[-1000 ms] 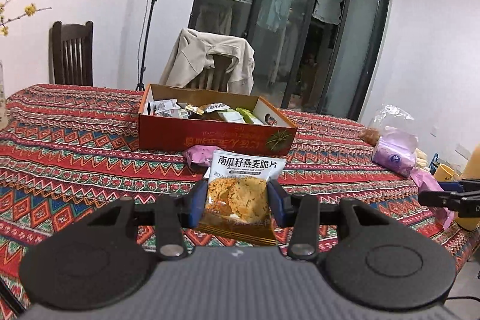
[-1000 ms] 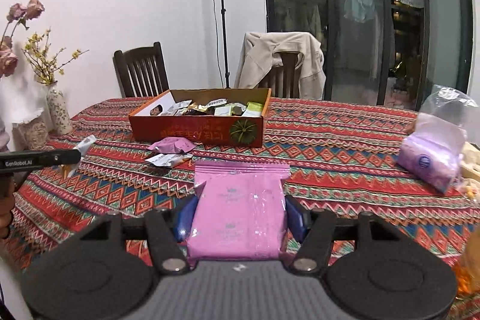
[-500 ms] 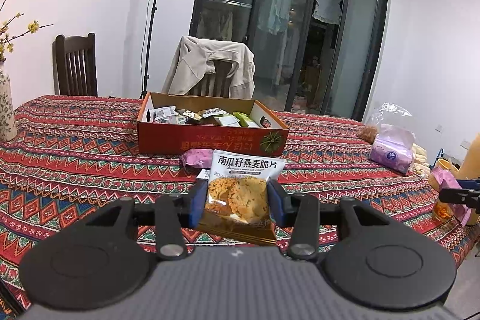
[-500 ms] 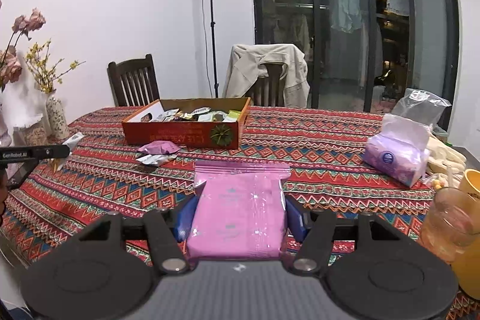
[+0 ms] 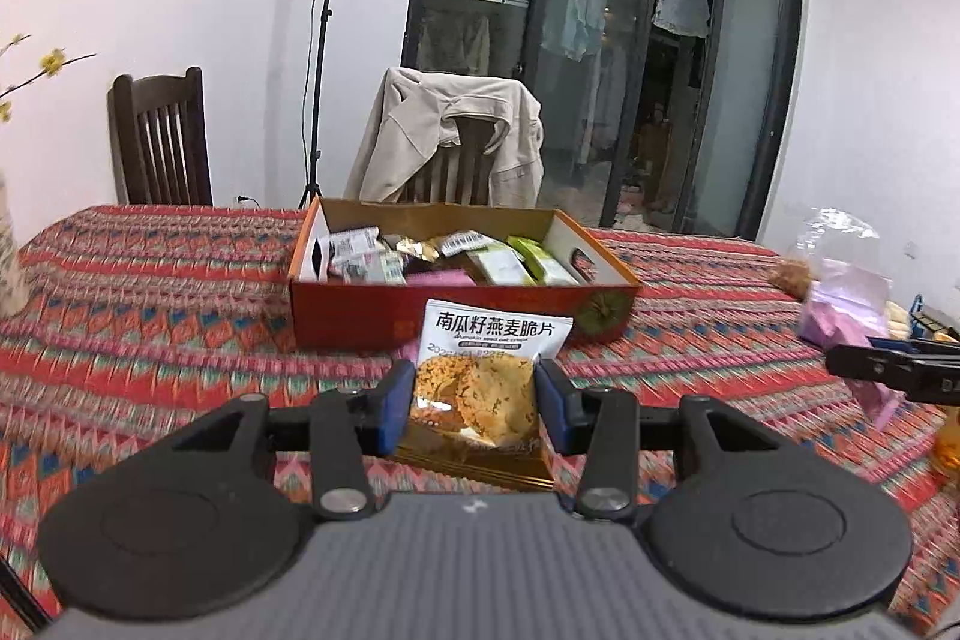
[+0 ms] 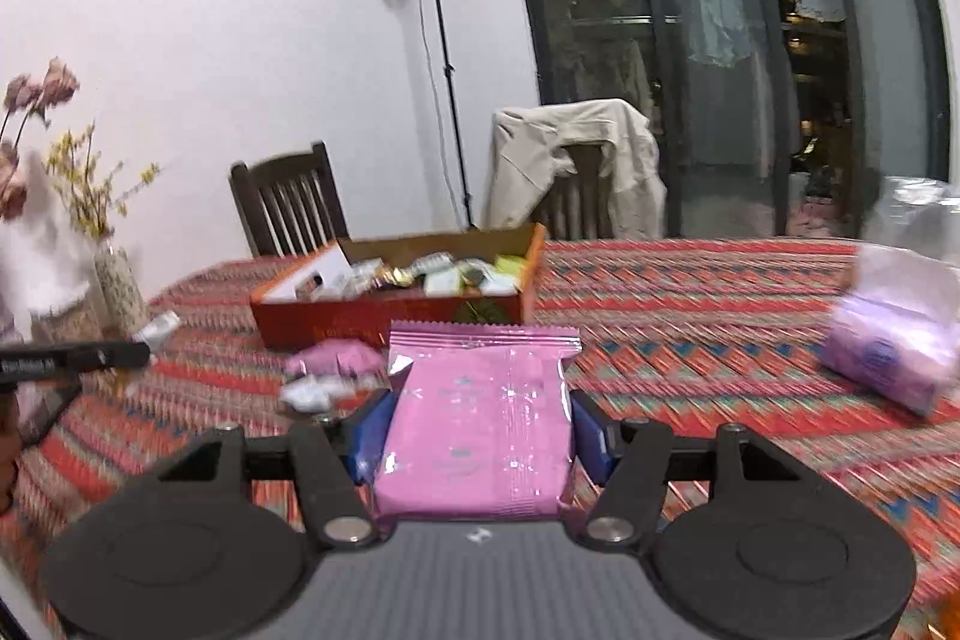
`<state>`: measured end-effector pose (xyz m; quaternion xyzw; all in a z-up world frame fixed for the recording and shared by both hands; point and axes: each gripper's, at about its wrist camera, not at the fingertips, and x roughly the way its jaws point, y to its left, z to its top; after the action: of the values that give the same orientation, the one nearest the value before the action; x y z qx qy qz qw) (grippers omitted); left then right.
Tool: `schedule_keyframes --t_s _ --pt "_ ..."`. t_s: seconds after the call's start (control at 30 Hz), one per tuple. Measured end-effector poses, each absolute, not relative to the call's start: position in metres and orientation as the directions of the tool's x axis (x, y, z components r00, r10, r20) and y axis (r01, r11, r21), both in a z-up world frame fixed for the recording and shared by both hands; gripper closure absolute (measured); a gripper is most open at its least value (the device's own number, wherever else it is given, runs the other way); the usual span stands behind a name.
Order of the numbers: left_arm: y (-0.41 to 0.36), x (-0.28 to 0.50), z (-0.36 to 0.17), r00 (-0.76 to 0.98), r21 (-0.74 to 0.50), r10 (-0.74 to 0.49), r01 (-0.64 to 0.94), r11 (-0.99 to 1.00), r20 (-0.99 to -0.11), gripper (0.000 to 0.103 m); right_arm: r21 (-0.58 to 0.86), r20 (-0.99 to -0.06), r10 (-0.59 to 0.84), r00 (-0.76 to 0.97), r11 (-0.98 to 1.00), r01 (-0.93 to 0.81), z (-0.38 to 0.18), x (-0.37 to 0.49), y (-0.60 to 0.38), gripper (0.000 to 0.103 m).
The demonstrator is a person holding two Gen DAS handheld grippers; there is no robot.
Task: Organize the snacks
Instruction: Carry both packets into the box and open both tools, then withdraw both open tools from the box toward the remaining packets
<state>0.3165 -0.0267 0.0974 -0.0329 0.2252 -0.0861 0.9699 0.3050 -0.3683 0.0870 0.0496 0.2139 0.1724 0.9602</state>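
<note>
Both grippers have moved closer to the box (image 5: 456, 322), the left gripper (image 5: 474, 400) squeezing an oat crisp pack (image 5: 480, 382) and the right gripper (image 6: 477, 436) a pink pack (image 6: 480, 430), while two small packs (image 6: 330, 370) wait beside it on the table (image 5: 150, 316).

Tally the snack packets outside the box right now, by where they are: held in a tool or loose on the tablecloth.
Held in a tool: 2, the oat crisp packet and the pink packet.
Loose on the tablecloth: 2, small pink packet and small white packet.
Total: 4.
</note>
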Motion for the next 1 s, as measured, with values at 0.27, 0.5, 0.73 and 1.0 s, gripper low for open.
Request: schedule_keyframes --t_s 0.27,0.5,0.73,1.0 --pt "-0.03 0.447 0.093 0.869 -0.101 -0.167 0.136 0.986 -0.466 0.059 0.179 -0.389 0.414 0.823 0.91 -0.374 0.081 0.452 -0.313 0.042" --pt "-0.034 0.556 0.073 0.825 -0.142 -0.142 0.076 0.987 -0.546 0.058 0.155 -0.46 0.402 0.791 0.914 -0.374 0.075 0.565 -0.266 0.042" --pt "-0.039 0.615 0.053 0.804 -0.166 -0.106 0.009 0.986 -0.586 0.038 0.132 -0.53 0.351 0.772 0.934 -0.333 0.052 0.651 -0.238 0.04" --pt "-0.031 0.612 0.063 0.809 -0.141 -0.102 0.024 0.99 -0.579 0.024 0.181 -0.489 0.359 0.795 0.933 -0.311 0.051 0.658 -0.25 0.019"
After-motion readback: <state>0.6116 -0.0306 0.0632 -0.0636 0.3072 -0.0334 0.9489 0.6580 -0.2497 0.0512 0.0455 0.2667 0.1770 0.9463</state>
